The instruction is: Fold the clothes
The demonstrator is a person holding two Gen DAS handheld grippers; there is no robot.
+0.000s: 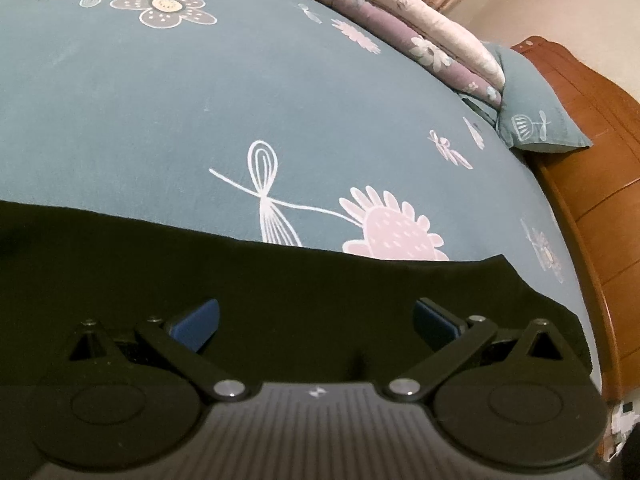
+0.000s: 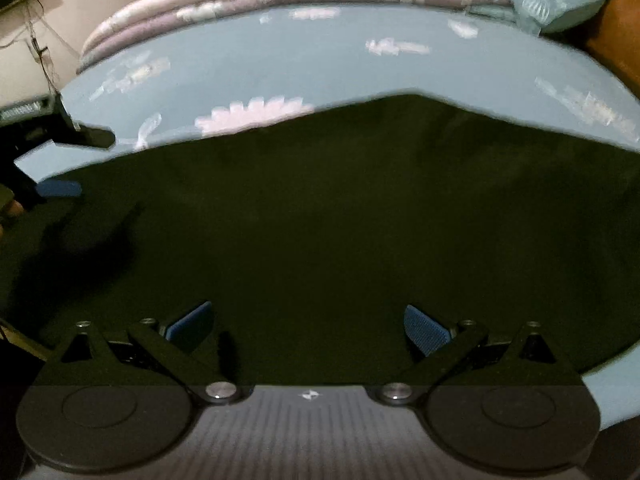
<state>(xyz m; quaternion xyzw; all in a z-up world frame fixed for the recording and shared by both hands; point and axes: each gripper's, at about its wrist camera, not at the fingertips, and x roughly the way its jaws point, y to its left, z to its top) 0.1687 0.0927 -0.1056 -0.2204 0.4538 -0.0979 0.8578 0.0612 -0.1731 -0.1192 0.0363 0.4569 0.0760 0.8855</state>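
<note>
We see a black garment (image 1: 160,264) spread flat on the bed (image 1: 200,120), which carries a blue-grey sheet printed with white and pink flowers. In the left wrist view, the garment's far edge runs across the frame from left to right, ending in a corner toward the right.

The left gripper (image 1: 316,320) sits low over the garment. Its blue-padded fingers (image 1: 198,324) stand wide apart, with nothing between them. The right gripper (image 2: 308,326) is likewise over the black cloth near its close edge, fingers (image 2: 424,330) spread wide and empty. We cannot tell whether either gripper's fingertips touch the fabric.

In the right wrist view, the garment fills most of the middle of the frame; this view is blurred. The left gripper's blue pad (image 2: 60,189) shows at the far left, at the garment's edge.

Folded quilts (image 1: 420,28) lie along the far side of the bed. A blue-grey pillow (image 1: 536,112) rests against the wooden headboard (image 1: 592,152).
</note>
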